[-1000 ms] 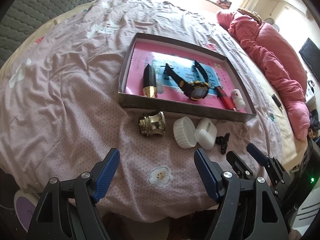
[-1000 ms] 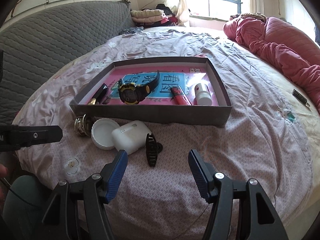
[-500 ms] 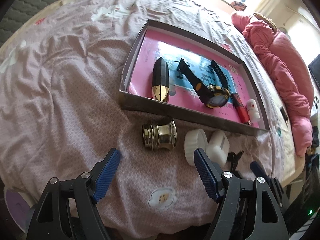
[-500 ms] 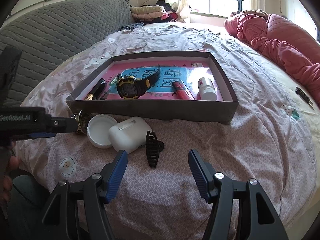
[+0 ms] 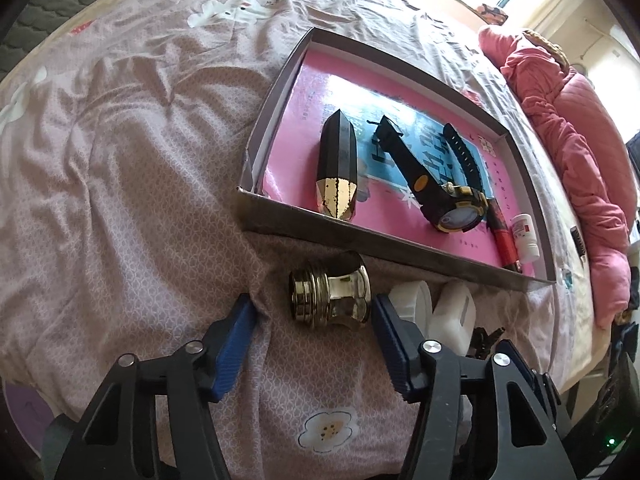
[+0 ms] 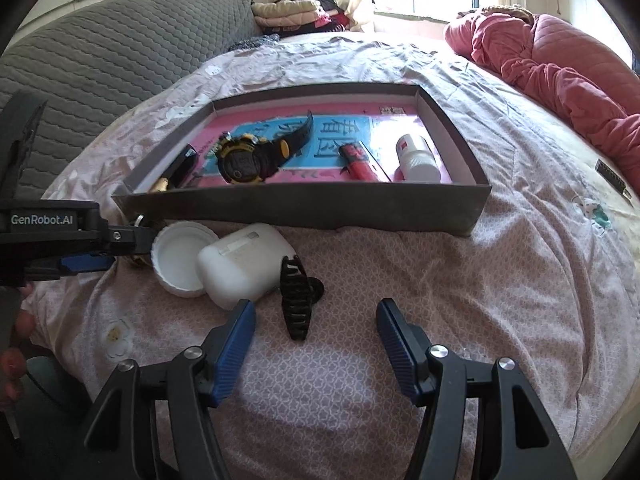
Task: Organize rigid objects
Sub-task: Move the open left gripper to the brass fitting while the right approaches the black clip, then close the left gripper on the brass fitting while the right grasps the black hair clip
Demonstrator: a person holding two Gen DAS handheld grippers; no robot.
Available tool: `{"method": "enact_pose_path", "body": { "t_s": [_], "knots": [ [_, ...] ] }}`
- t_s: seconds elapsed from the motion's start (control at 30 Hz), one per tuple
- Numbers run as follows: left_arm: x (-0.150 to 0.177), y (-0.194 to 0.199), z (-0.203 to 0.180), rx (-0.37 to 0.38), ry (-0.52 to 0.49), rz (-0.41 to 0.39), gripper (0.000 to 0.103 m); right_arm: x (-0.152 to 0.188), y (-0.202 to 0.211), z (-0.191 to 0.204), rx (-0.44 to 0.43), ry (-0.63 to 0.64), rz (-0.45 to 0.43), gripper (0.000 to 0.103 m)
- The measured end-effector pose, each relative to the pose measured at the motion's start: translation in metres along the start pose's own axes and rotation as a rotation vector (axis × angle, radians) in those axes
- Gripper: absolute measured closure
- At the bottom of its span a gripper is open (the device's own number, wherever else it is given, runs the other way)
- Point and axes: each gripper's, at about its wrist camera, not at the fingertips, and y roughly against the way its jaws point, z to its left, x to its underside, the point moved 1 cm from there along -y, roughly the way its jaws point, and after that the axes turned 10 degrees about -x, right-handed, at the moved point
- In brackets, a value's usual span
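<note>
Watch [image 5: 448, 200], tubes and bottle [image 6: 416, 160] lie in the box [image 5: 360, 236]; on the bed, left gripper [image 5: 312, 316], jaws just closing, straddles the brass fitting [image 5: 330, 298] ungripped, and right gripper [image 6: 312, 324] gapes empty by the clip [image 6: 296, 300].

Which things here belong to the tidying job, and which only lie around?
Job:
- brass fitting, between the closing left claw, right pad nearly touching
- white lid
- white case
- black hair clip
- box

Lying about:
- pink quilt
- folded clothes
</note>
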Motion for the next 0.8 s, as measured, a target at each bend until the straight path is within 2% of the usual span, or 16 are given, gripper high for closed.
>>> {"method": "enact_pose_path", "body": {
  "t_s": [0.27,0.53,0.63,0.67,0.8],
  "knots": [
    [-0.004,-0.004,-0.005,-0.018,-0.003,-0.004,0.046,-0.004,-0.004,-0.004,0.004,-0.010,-0.016,0.058],
    [-0.012,-0.009,-0.008,-0.020,-0.002,-0.003,0.057,-0.008,-0.009,-0.007,-0.011,-0.013,-0.035,0.081],
    [-0.013,-0.011,-0.010,-0.026,-0.007,0.000,0.062,-0.009,-0.010,-0.009,-0.020,-0.029,-0.040,0.084],
    [-0.014,-0.012,-0.011,-0.024,-0.008,-0.001,0.067,-0.010,-0.010,-0.011,-0.025,-0.038,-0.042,0.084],
    [-0.012,-0.015,-0.015,0.007,-0.009,0.014,0.068,-0.013,-0.009,-0.016,-0.034,-0.057,-0.051,0.087]
  ]
}}
